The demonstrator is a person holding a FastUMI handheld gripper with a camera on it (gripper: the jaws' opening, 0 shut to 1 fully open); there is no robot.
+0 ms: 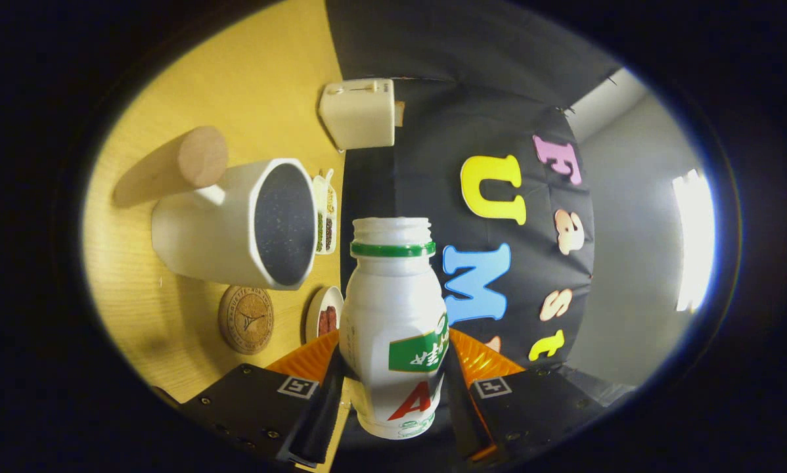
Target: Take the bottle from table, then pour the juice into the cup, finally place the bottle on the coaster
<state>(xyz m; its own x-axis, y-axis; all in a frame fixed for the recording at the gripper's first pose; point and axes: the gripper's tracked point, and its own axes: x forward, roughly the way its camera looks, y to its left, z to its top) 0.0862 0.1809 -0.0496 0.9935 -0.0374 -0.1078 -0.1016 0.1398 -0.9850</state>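
A white plastic bottle (393,315) with a green neck ring and no cap sits between my fingers, and my gripper (393,374) is shut on its body. The whole scene is rolled sideways, so the bottle lies level with the table, its open mouth pointing past the rim of the white cup (236,223). The cup has a wooden handle and a dark inside, and stands on the yellow wooden table (249,85) just ahead of the bottle's mouth. The round cork coaster (246,319) lies on the table beside the cup, close to one orange finger (305,360).
A cream-coloured box (359,113) stands at the table's far edge against the booth wall. A small white tray (325,213) with compartments and a small dish (324,314) with something red lie near that edge, behind the cup and coaster.
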